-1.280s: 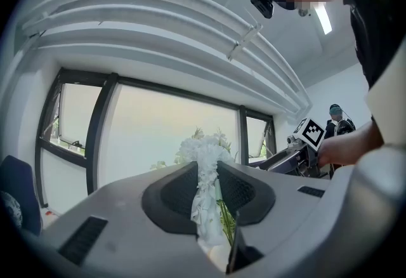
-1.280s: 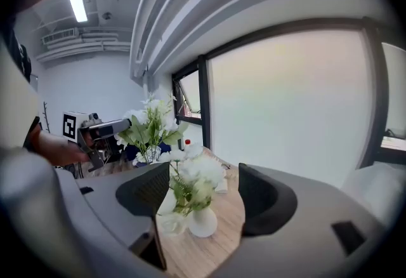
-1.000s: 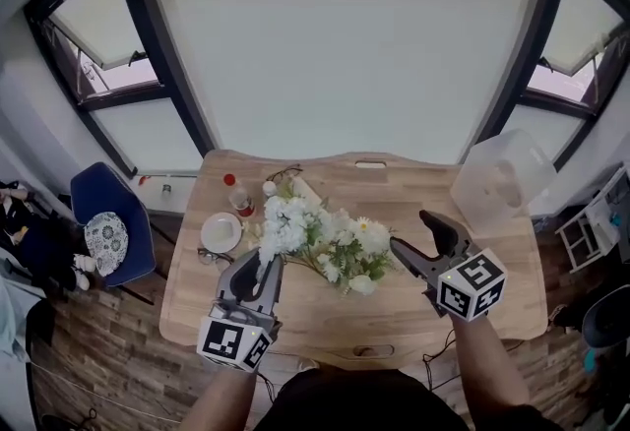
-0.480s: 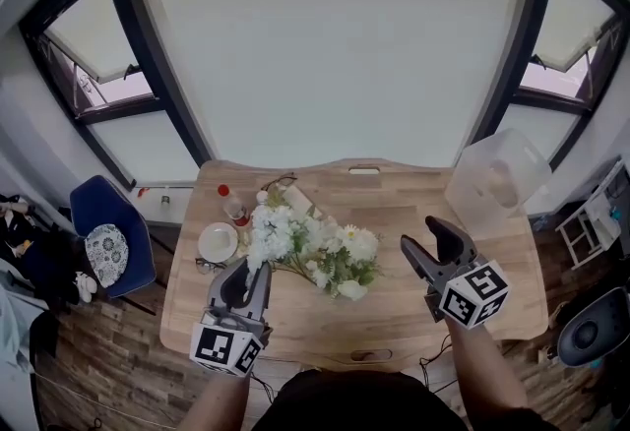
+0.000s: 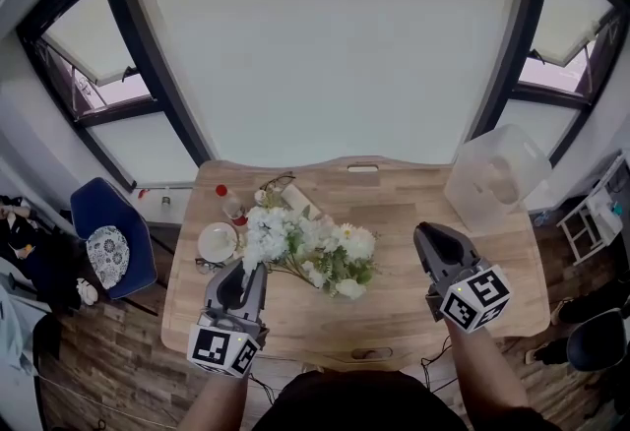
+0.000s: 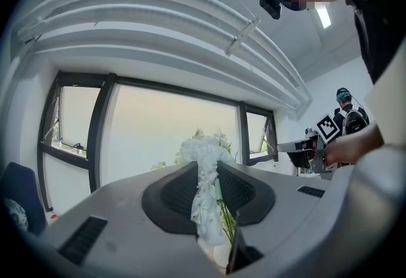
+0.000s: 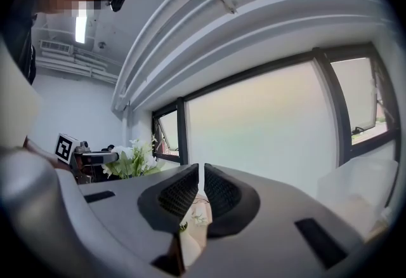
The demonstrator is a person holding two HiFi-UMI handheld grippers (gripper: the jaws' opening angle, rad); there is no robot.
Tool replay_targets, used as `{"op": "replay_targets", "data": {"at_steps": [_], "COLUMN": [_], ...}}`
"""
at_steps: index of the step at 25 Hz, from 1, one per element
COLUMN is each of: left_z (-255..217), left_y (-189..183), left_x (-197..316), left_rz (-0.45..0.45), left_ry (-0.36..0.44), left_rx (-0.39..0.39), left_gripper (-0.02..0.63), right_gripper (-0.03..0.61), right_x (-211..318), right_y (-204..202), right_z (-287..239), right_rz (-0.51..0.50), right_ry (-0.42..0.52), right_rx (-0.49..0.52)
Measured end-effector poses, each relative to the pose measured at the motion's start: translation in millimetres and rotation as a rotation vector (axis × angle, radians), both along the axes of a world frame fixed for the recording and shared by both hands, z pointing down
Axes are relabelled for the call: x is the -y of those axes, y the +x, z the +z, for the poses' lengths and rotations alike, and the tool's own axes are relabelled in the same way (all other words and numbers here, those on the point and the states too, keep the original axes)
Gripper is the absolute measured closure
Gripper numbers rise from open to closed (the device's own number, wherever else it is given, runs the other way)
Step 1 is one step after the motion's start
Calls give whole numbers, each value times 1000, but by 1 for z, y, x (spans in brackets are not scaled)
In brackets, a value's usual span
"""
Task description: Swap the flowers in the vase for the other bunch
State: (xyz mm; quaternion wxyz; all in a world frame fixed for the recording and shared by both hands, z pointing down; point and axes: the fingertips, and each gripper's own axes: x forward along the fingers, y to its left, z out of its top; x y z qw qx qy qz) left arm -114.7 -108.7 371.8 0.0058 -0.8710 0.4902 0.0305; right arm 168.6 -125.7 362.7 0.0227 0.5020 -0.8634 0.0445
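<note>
**Left gripper view: white flowers (image 6: 206, 200) clamped**

My left gripper (image 6: 206, 167) pinches the white flowers between barely parted jaws, blooms at twelve o'clock over the table (image 5: 394, 213). My right gripper (image 7: 201, 172), at three o'clock from them, has just been closing; its jaws nearly meet, empty.

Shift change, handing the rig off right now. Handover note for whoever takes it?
Left gripper: shut on the white bunch.
Right gripper: jaws have just closed with nothing between them. It is off to the right of the flowers.
Flowers: the white bunch and the green bunch are close together mid-table. The vase is hidden under the blooms, so I can't tell which bunch is in it.
Done: one bunch gripped, no swap visible yet.
Left: take the old bunch out and seat the other in the vase.
</note>
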Motion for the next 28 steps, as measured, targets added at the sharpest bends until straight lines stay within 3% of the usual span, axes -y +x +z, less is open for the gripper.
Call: {"op": "replay_targets", "data": {"at_steps": [5, 28], "left_z": [1, -5], "left_y": [0, 8], "left_x": [0, -5], "left_rz": [-1, -9], "left_ry": [-4, 6], "left_rx": [3, 15], "left_gripper": [529, 529], "right_gripper": [552, 554], "right_x": [3, 5], "right_y": [4, 7], "right_z": [5, 1], "right_rz": [28, 21], "right_ry": [-17, -17], "right_rx": [-53, -44]}}
